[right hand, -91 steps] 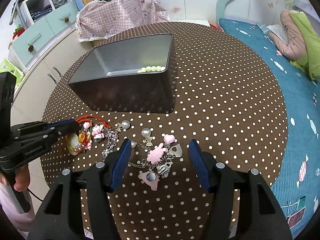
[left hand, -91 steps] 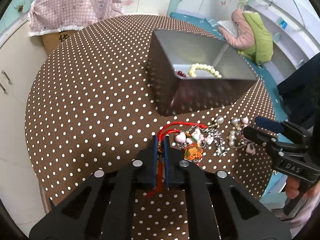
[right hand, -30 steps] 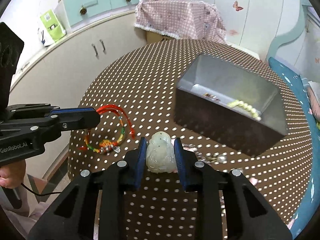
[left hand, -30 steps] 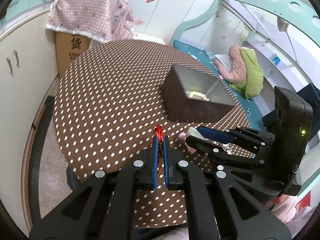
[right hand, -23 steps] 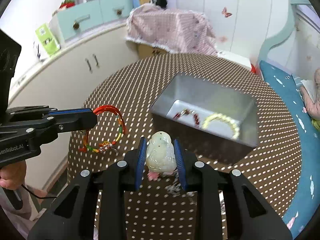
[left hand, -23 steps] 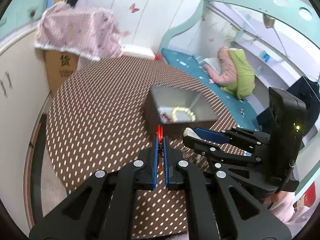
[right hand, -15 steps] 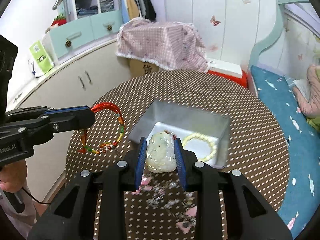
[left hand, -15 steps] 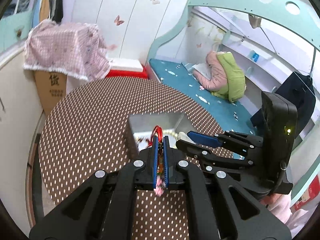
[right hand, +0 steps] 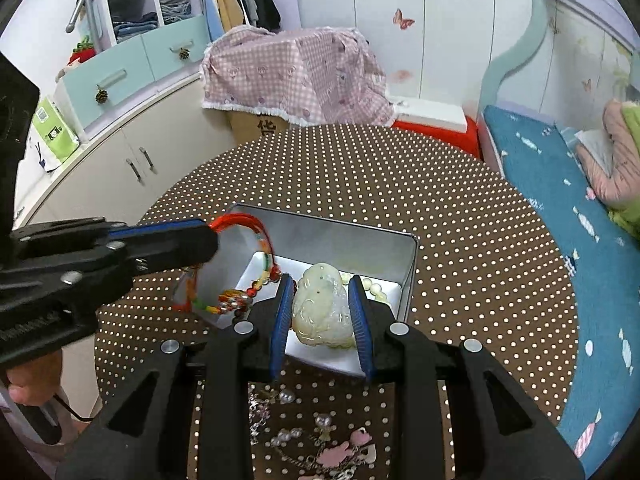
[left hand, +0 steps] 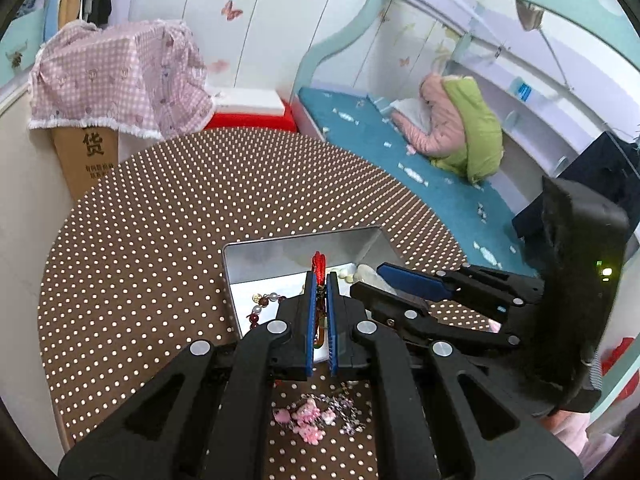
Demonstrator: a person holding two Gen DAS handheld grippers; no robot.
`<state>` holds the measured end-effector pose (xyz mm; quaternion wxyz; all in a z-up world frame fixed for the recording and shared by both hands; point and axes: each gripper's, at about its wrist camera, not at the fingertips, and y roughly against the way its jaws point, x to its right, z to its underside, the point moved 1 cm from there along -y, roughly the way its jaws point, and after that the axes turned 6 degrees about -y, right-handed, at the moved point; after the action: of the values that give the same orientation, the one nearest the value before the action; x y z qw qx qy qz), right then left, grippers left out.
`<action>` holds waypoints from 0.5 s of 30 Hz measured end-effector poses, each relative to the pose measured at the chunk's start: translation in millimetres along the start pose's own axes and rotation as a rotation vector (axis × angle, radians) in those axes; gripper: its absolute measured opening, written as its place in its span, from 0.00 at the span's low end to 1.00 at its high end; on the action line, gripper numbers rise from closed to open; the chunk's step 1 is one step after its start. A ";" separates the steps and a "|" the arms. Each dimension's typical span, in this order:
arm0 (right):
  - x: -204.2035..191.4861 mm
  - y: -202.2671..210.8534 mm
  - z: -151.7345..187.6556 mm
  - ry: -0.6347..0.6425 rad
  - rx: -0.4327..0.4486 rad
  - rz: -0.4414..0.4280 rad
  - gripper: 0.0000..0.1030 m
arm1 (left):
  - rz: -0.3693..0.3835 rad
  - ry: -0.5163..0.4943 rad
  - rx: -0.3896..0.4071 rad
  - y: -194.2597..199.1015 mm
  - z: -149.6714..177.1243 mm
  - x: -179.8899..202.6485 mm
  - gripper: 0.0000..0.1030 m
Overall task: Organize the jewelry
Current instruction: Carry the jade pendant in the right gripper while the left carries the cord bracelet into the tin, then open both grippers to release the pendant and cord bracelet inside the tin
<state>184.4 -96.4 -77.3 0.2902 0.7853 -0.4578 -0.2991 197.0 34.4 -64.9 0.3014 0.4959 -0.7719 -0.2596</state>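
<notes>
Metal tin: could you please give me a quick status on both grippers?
Left gripper shut on red cord bracelet. Right gripper shut on jade pendant. Both over metal tin; nothing blocking.

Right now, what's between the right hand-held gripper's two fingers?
A pale green-white carved jade pendant, clamped between the blue pads, hanging over the metal tin; the right wrist view shows it.

Shiny metal tin (brushed inside), matt dotted tablecloth

A round table under a brown cloth with white polka dots fills the frame's middle. A rectangular silver metal tin stands on it at centre, and a tangle of pink-charm chains with pearls lies at the bottom edge (partly hidden).
</notes>
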 end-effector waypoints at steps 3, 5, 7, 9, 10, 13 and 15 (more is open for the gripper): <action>1.8 -7.9 -1.4 0.007 -0.016 0.007 0.26 | -0.001 0.004 -0.026 -13.5 0.5 -2.5 0.06; 1.9 -13.8 -3.3 0.005 -0.031 0.008 0.26 | -0.007 0.010 -0.047 -22.4 2.1 -6.3 0.06; 4.6 -17.8 -3.2 0.005 -0.042 0.016 0.26 | -0.017 0.017 -0.064 -28.9 2.5 -9.3 0.08; 3.7 -20.0 -5.2 0.010 -0.045 0.010 0.26 | -0.017 0.022 -0.073 -34.1 1.7 -11.2 0.15; 2.9 -20.9 -5.4 0.014 -0.047 0.011 0.26 | -0.019 0.024 -0.075 -35.5 1.6 -12.2 0.18; -1.9 -25.8 -6.6 0.036 -0.054 0.024 0.26 | -0.022 0.027 -0.070 -35.2 4.1 -17.6 0.32; -4.0 -29.4 -6.3 0.040 -0.065 0.025 0.26 | -0.020 0.028 -0.070 -34.5 5.7 -19.2 0.32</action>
<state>203.4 -79.6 -93.8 0.3283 0.7755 -0.4519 -0.2943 220.1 39.8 -97.0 0.3267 0.4961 -0.7532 -0.2825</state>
